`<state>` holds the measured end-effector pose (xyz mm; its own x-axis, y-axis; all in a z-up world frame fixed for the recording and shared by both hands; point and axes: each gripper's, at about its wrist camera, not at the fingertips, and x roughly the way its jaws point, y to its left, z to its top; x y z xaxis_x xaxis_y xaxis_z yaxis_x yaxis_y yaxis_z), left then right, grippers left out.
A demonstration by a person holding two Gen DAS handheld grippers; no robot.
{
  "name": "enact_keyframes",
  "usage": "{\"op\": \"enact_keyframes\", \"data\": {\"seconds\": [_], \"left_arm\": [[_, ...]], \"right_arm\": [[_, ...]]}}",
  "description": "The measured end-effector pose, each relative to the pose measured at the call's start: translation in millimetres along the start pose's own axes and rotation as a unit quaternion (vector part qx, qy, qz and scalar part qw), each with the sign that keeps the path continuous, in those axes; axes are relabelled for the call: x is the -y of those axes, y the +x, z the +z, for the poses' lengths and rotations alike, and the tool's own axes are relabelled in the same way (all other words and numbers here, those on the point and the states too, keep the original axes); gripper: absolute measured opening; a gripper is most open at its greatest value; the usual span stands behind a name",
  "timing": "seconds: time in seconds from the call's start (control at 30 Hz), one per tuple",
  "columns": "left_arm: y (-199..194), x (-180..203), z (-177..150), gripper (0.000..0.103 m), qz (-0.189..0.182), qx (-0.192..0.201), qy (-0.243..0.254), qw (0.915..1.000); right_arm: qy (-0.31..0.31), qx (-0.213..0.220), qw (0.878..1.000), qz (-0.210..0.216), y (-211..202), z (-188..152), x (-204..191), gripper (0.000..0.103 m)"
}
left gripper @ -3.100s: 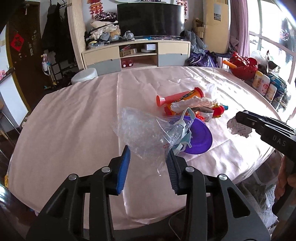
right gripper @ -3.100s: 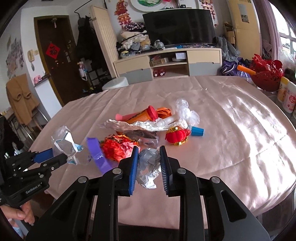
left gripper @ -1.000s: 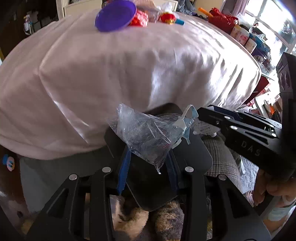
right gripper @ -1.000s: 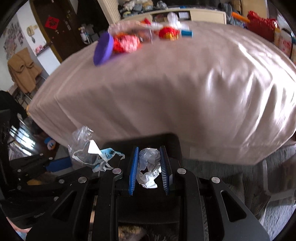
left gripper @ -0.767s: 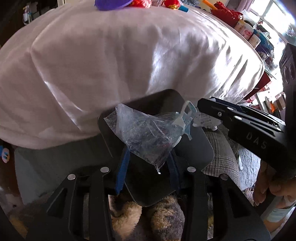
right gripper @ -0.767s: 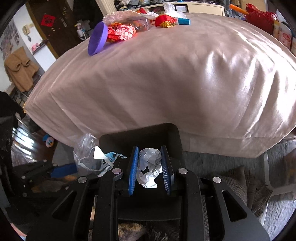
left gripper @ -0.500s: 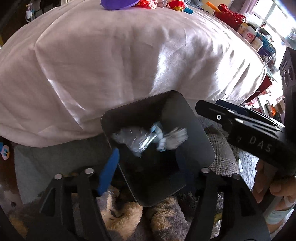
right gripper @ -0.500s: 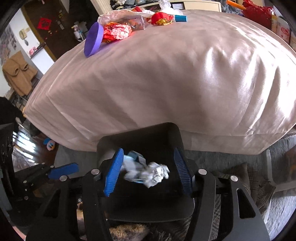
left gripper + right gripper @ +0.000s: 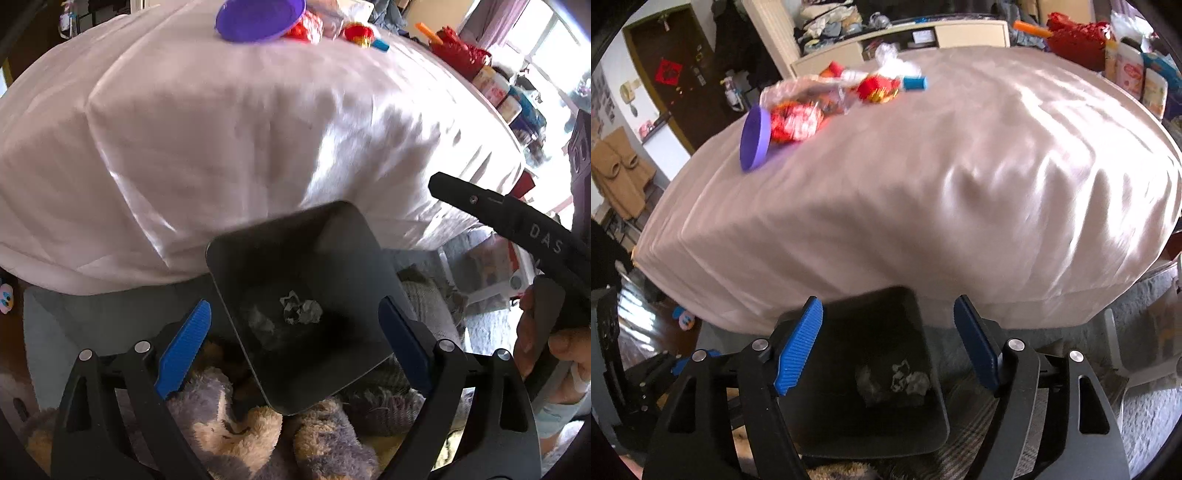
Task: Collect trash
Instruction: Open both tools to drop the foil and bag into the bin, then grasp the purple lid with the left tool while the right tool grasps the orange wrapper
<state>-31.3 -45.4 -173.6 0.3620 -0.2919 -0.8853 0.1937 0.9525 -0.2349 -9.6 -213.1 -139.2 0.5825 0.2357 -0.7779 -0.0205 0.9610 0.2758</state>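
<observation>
A black square bin (image 9: 354,354) stands on the floor below the table edge; it also shows in the right wrist view (image 9: 923,417). Crumpled foil (image 9: 300,312) and a clear plastic bag (image 9: 260,325) lie at its bottom, also seen as foil (image 9: 910,378) and bag (image 9: 868,380) from the right. My left gripper (image 9: 295,343) is open and empty above the bin. My right gripper (image 9: 888,347) is open and empty above it too, and appears at the right of the left wrist view (image 9: 517,218). More trash (image 9: 798,122) lies on the table beside a purple plate (image 9: 753,138).
The table under a pink cloth (image 9: 923,177) rises right behind the bin. Plush fabric (image 9: 236,435) lies on the floor by the bin. Red basket and bottles (image 9: 1108,48) stand at the table's far right. A TV cabinet (image 9: 923,33) is beyond.
Both grippers opened over the bin and let go; the plastic bag and the foil dropped to its bottom. Both views have since tilted up a little toward the table.
</observation>
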Motion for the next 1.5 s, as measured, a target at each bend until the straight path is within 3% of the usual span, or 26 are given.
{"op": "enact_keyframes", "data": {"seconds": [0.2, 0.6, 1.03, 1.2, 1.5], "left_arm": [[-22.2, -0.3, 24.8, 0.088, -0.009, 0.032, -0.004, 0.9994], [-51.9, -9.0, 108.9, 0.088, 0.065, 0.132, 0.013, 0.989], [-10.5, -2.7, 157.5, 0.084, 0.098, 0.129, 0.041, 0.9859], [6.7, -6.5, 169.1, 0.082, 0.107, 0.121, 0.042, 0.9859], [10.5, -24.4, 180.0, 0.066, 0.086, 0.117, 0.025, 0.9891]], "right_arm": [[0.0, 0.038, 0.999, -0.016, -13.4, 28.3, 9.3, 0.075], [-0.022, 0.082, 0.996, -0.01, -10.8, 82.9, -9.7, 0.074], [-0.036, 0.079, 0.996, -0.02, 25.0, 128.9, -20.1, 0.063], [-0.044, 0.064, 0.997, 0.001, 43.4, 136.5, -28.5, 0.06], [-0.05, 0.058, 0.997, 0.02, 55.9, 144.1, -42.5, 0.06]]}}
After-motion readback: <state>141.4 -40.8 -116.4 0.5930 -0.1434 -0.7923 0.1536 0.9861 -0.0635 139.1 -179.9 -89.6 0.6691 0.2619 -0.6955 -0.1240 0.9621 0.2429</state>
